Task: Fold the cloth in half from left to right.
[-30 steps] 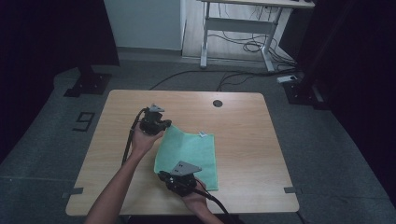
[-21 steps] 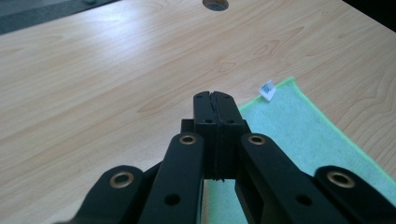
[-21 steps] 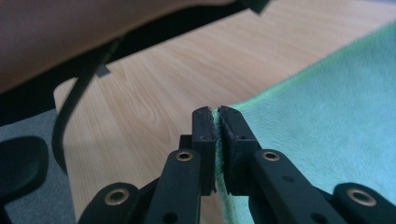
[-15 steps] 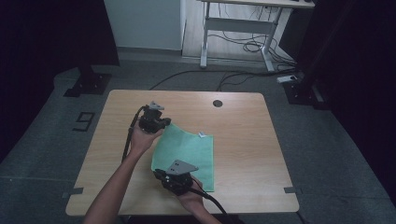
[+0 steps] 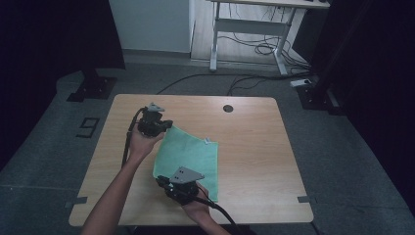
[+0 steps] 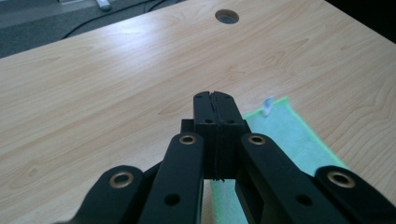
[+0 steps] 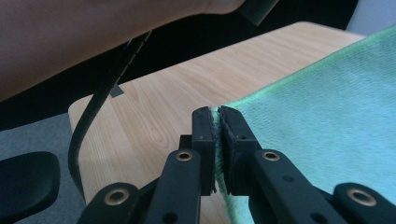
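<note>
A green cloth lies spread on the wooden table, with a small white tag on its far edge. My left gripper is at the cloth's far left corner. In the left gripper view its jaws are shut at the tips, and the green cloth runs out from under them. My right gripper holds the near left corner. In the right gripper view the jaws pinch the cloth's edge, and the cloth stretches off to the right. The cloth's left edge is raised a little off the table.
A round cable hole sits near the table's far edge. A white desk frame and loose cables stand on the floor behind. Black stand bases flank the table. The left forearm and a cable cross the right gripper view.
Both grippers have risen slightly with the cloth's left edge, which now sits a little higher and further left. Both stay shut.
</note>
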A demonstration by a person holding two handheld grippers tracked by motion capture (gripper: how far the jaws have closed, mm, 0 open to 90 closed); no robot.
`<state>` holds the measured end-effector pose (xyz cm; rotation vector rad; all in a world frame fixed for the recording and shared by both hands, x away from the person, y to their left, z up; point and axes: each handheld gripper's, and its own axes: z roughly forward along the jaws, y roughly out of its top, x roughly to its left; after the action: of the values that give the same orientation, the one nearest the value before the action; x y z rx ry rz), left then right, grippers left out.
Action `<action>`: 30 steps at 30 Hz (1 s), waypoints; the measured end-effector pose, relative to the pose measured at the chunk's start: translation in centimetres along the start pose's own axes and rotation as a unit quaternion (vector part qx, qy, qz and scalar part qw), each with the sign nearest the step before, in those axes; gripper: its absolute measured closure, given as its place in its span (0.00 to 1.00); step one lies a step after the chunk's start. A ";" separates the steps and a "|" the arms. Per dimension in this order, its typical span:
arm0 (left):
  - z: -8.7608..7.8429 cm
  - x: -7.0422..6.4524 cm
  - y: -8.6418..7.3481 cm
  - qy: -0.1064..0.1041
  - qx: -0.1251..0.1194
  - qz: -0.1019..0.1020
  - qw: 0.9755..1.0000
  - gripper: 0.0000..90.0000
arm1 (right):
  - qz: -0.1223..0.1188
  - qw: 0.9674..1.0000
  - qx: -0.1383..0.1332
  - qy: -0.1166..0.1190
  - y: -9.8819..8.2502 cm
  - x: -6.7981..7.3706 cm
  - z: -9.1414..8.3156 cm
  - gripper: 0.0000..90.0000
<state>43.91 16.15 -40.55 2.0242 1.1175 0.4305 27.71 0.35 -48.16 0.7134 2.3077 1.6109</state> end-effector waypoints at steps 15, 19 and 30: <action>3.6 -1.4 0.0 -0.013 0.022 -0.005 1.000 1.00 | 0.008 1.000 0.002 -0.005 -1.3 -0.6 -1.8 0.93; 3.8 -1.6 0.1 -0.014 0.023 -0.006 1.000 1.00 | 0.009 1.000 0.001 -0.008 -1.6 -0.8 -2.2 0.93; 4.9 -2.0 0.3 -0.016 0.024 -0.008 1.000 1.00 | 0.013 1.000 0.004 -0.009 -2.3 -1.1 -2.8 0.93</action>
<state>45.96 12.15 -43.37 2.0542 1.1331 0.3645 26.83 -3.11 -49.42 0.7612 2.3030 1.5992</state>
